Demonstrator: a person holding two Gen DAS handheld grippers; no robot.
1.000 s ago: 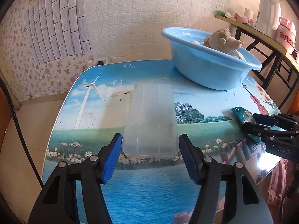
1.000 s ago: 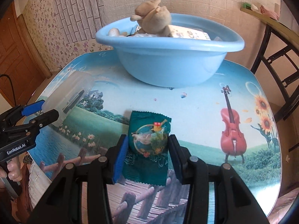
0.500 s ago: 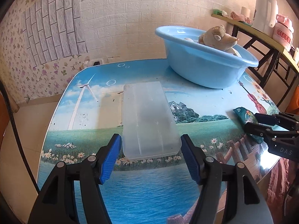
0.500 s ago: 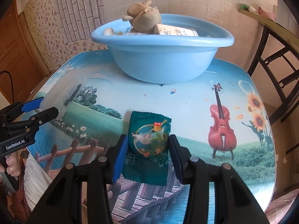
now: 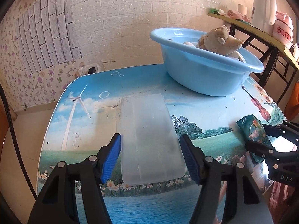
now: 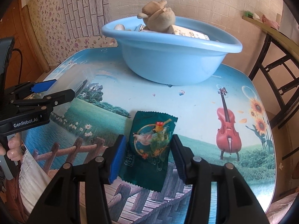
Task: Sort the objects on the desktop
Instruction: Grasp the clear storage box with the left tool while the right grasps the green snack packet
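Right wrist: green snack packet point(image 6: 152, 145) clamped between the fingers point(image 6: 117, 158)

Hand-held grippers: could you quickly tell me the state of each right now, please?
Left hand-held gripper: shut on the translucent plastic box.
Right hand-held gripper: shut on the green snack packet.

Right claw point(image 6: 147, 156) clamps a dark green snack packet point(image 6: 150, 150), blue pads touching both side edges; packet's far end sticks out past the fingertips over the printed surface point(image 6: 196, 100). Light blue basin point(image 6: 170, 56) sits at the far side, with a tan plush toy point(image 6: 158, 16) and a white box point(image 6: 190, 32) inside. At left, left claw point(image 6: 50, 91) closes on a clear plastic box point(image 6: 76, 82). Red violin print lies right of the packet.
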